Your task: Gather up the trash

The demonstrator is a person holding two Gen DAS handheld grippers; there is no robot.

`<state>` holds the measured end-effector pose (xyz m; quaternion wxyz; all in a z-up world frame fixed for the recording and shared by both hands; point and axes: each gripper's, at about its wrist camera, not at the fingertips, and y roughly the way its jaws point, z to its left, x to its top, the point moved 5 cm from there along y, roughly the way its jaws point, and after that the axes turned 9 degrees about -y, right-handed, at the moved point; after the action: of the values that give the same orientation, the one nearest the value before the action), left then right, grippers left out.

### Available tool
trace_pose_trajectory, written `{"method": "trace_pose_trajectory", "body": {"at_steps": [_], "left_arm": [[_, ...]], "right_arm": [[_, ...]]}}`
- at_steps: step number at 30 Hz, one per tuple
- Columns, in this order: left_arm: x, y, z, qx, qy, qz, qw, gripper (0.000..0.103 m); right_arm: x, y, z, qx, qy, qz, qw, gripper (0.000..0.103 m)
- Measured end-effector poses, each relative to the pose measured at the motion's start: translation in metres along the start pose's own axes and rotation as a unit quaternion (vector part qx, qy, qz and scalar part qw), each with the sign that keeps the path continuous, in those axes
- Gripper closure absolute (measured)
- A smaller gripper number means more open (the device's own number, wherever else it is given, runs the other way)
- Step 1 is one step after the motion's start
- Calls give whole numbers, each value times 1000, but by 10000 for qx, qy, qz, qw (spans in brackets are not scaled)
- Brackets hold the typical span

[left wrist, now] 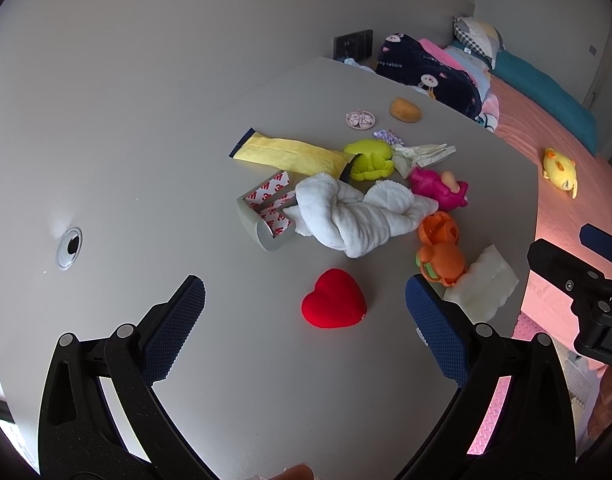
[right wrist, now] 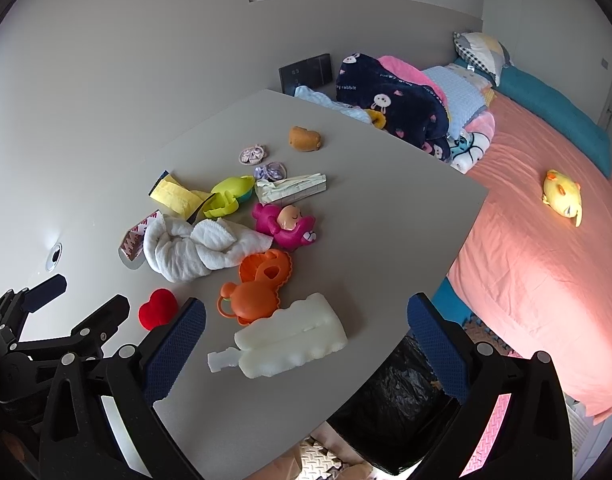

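Clutter lies on a grey table (left wrist: 145,160). Trash-like items: a white foam block (right wrist: 283,342) near the front edge, also in the left wrist view (left wrist: 484,286); a yellow wrapper (left wrist: 285,154); 3M tape backing (left wrist: 267,210); crumpled white paper (right wrist: 291,188). A bin with a black bag (right wrist: 398,400) stands below the table's front edge. My left gripper (left wrist: 306,300) is open and empty, just short of a red heart (left wrist: 333,298). My right gripper (right wrist: 306,320) is open and empty, above the foam block and table edge.
Toys lie among the trash: a white towel (left wrist: 358,216), orange toys (right wrist: 261,284), a pink doll toy (right wrist: 285,224), a green toy (left wrist: 370,160), a brown toy (right wrist: 303,138). A pink bed (right wrist: 546,260) with folded blankets (right wrist: 398,100) and a yellow plush (right wrist: 562,198) stands to the right.
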<state>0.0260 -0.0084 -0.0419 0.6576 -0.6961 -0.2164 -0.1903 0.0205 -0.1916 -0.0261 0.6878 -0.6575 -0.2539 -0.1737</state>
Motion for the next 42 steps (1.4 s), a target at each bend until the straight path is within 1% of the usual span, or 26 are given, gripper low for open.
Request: {"method": "trace_pose_trajectory", "body": {"at_steps": [6, 10, 23, 32, 42], "left_arm": [[0, 1, 0, -85, -39, 70, 9999, 6], [1, 1, 1, -56, -71, 51, 9999, 6], [-1, 7, 6, -216, -239, 283, 9991, 6], [2, 2, 5, -176, -186, 134, 9996, 6], [2, 2, 4, -167, -164, 131, 9996, 6]], "right_arm": [[0, 0, 0, -1, 0, -5, 10000, 3], [1, 0, -1, -2, 9, -12, 10000, 3], [0, -1, -1, -1, 6, -27, 10000, 3], [1, -1, -1, -4, 8, -31, 10000, 3], [1, 0, -2, -7, 10, -29, 10000, 3]]}}
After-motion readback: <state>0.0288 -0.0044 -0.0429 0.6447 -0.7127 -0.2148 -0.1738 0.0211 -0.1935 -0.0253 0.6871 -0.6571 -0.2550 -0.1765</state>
